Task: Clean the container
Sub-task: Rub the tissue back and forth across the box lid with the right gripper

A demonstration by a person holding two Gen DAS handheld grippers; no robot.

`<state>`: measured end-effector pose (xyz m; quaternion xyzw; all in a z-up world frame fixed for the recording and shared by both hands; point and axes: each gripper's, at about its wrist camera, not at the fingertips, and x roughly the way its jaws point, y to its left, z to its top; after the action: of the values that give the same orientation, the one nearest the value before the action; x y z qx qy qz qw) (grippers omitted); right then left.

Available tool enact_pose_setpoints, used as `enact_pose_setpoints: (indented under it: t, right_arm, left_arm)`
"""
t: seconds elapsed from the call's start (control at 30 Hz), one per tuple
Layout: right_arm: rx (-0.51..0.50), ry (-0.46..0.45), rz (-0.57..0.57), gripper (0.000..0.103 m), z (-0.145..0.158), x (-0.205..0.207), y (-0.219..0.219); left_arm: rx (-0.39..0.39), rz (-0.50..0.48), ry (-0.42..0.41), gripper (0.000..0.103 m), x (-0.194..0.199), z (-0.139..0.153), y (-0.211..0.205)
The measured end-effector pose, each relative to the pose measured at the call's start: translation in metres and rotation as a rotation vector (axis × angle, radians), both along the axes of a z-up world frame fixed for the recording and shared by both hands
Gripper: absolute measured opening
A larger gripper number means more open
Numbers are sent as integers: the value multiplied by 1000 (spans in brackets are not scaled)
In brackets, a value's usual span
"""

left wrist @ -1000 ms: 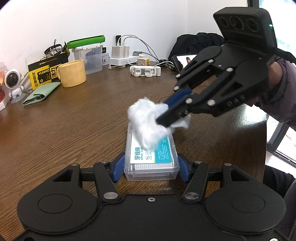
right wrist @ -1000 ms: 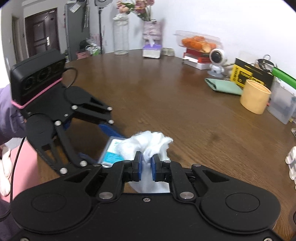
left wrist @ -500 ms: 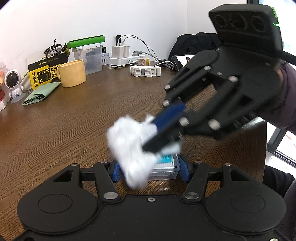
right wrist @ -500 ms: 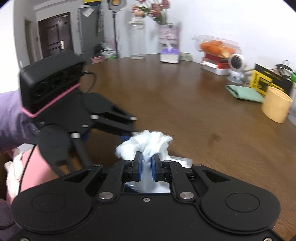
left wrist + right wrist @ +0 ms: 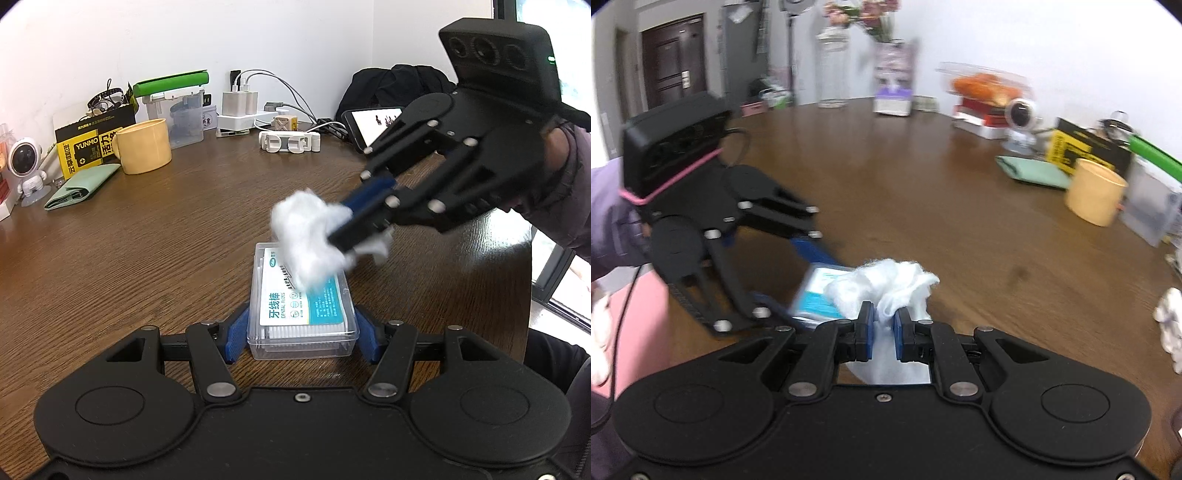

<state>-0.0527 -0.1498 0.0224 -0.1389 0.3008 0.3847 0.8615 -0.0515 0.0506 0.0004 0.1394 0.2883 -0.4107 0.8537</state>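
Note:
A clear plastic container [image 5: 301,317] with a blue-and-white dental floss label lies flat on the brown table, clamped at its near end between the blue pads of my left gripper [image 5: 302,334]. My right gripper [image 5: 343,236] comes in from the right, shut on a crumpled white tissue [image 5: 306,236] that rests on the far half of the lid. In the right wrist view the tissue [image 5: 886,288] bulges out past the right gripper [image 5: 882,326], with the container [image 5: 820,291] just left of it and the left gripper [image 5: 790,273] around it.
Along the far wall stand a yellow mug [image 5: 142,146], a yellow-black box [image 5: 90,144], a green wallet [image 5: 83,186], a green-lidded clear box [image 5: 173,107], chargers [image 5: 240,107], a phone [image 5: 373,123] and a small white camera [image 5: 24,166]. The table edge [image 5: 524,280] runs on the right.
The right gripper swept the tissue down to the near left end of the lid, then back up to its far end. The left gripper kept the container still.

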Motion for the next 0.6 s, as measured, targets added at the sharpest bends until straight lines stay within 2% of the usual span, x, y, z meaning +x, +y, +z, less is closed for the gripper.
enact_pose_setpoints:
  t: [0.37,0.6]
  right_arm:
    - [30,-34,-17,13,-5,20,19]
    - [54,-16,68,13,-6,3,32]
  left_arm:
    - [0,0,0,58,0,0,0]
    - [0,-1,1,58,-1,0,0]
